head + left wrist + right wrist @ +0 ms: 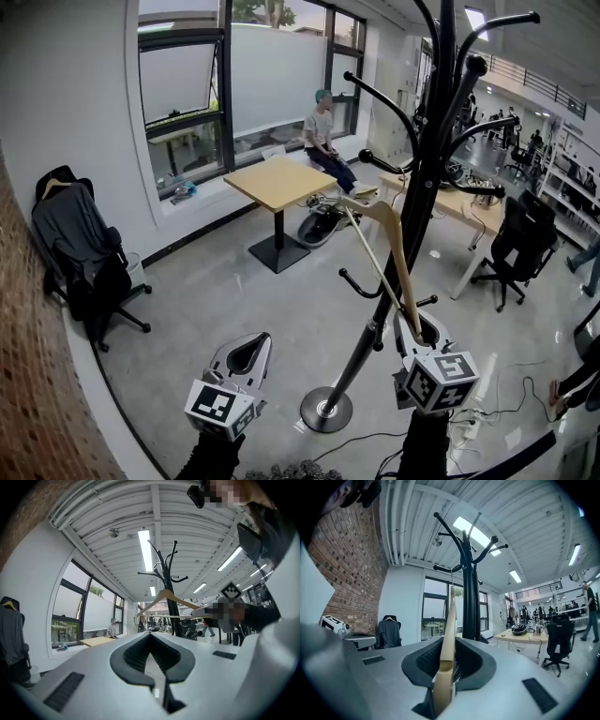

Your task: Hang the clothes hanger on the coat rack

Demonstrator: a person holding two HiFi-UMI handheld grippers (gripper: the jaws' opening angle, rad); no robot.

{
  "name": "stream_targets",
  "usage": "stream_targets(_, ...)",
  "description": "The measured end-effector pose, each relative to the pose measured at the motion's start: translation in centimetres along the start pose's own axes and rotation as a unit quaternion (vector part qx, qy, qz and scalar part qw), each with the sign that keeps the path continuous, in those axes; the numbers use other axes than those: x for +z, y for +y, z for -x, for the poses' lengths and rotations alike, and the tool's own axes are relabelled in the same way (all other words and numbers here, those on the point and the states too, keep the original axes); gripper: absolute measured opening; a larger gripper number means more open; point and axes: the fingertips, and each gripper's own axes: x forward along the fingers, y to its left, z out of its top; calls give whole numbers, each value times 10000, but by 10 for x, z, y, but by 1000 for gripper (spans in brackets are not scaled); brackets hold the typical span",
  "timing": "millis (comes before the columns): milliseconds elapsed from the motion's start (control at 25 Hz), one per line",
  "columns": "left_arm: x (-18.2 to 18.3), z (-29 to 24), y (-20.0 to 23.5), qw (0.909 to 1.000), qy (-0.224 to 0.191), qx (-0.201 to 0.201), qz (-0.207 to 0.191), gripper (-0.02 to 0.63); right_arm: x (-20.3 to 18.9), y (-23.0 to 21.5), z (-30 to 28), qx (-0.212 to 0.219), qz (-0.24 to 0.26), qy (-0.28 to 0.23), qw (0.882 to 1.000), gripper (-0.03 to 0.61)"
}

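Right gripper view: my right gripper point(449, 641) clamps pale wooden clothes hanger point(450, 616), just beside black metal coat rack point(469, 602); my left gripper point(150, 635) closed, empty.

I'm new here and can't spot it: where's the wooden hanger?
In the head view, right of centre: the wooden hanger is clamped in the right gripper, rising beside the coat rack.

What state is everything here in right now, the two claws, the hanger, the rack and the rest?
left claw, shut, holding nothing.
right claw, shut on one end of the wooden hanger.
wooden hanger, tilted in front of the rack's pole, not seen hooked on any peg.
coat rack, upright, visible pegs bare.
office chair, draped with a grey garment.
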Motion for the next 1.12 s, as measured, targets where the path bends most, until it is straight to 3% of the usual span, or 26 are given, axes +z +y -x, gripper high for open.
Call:
stream_targets(360, 11, 27, 6, 9997, -176, -138, 69, 8, 34, 9, 33, -708, 330, -740, 9942, 69)
stream_targets(600, 7, 52, 6, 9994, -205, -258, 137, 8, 46, 21, 80, -975, 200, -1093, 9890, 69)
stream_targets(880, 3, 79, 3, 9976, -232, -605, 246, 8, 34, 52, 118, -1322, 390, -949, 9859, 67)
stream_targets(1120, 8, 96, 2, 9953, -238, -861, 378, 8, 22, 68, 142, -1530, 128, -729, 9855, 66)
